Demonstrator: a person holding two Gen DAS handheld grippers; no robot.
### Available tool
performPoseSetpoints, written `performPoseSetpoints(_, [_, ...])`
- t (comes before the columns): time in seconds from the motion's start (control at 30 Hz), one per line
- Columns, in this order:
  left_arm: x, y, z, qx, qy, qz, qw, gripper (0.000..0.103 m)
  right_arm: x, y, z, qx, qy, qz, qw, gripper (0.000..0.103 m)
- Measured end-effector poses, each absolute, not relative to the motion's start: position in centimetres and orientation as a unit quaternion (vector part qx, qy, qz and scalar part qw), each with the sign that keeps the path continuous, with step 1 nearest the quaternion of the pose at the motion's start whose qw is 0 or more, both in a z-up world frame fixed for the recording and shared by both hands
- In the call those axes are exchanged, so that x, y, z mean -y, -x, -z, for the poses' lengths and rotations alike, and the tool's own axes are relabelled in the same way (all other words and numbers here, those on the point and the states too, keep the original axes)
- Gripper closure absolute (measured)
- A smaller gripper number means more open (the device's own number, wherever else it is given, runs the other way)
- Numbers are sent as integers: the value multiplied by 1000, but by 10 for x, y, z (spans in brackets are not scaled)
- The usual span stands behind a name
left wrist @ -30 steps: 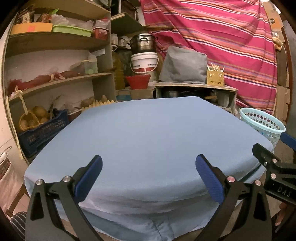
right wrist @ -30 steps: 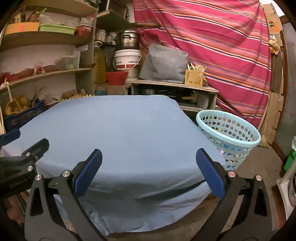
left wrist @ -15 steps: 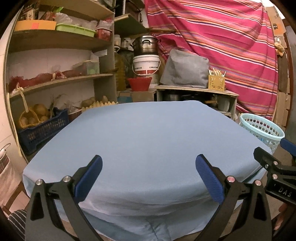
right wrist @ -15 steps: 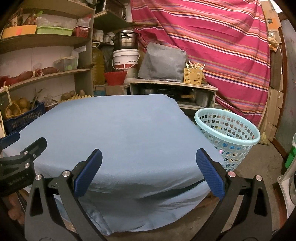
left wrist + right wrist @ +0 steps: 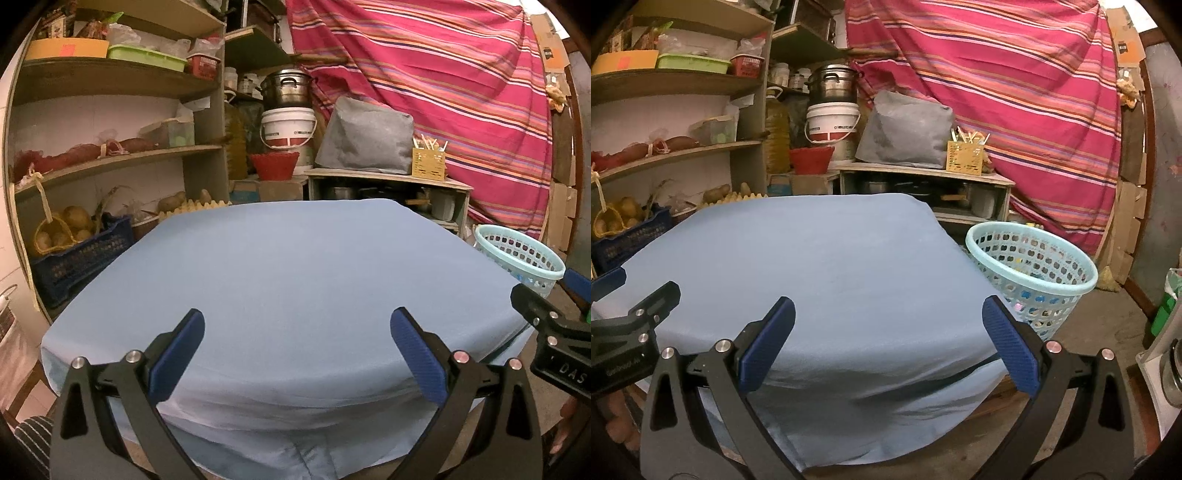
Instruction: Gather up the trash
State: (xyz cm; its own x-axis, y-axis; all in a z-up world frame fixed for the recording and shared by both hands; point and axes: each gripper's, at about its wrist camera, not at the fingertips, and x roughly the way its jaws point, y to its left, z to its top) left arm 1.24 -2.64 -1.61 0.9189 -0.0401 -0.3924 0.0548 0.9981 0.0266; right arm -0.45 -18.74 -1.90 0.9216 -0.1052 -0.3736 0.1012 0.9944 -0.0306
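Over the last second both views have crept slightly; my left gripper [image 5: 297, 350] and right gripper [image 5: 888, 341] remain spread wide, empty, above the near edge of the blue-covered table [image 5: 295, 266]. No trash lies on the cloth, so collection looks finished. The mint basket [image 5: 1030, 280] stands just right of the table; coloured scraps show through its holes, unidentifiable.

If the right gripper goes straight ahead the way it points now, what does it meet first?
Probably the blue cloth over the table: the open right gripper points across it and slightly down. Nothing lies on the cloth in that line. The basket stands off to the right, beside the table. Depth is hard to judge.
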Motion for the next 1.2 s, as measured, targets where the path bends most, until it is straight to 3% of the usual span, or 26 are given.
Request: performPoseSetpoints(1.2, [26,-22,14,-199,-19,37,979,5,192,3,18,-196,8,60,979,4])
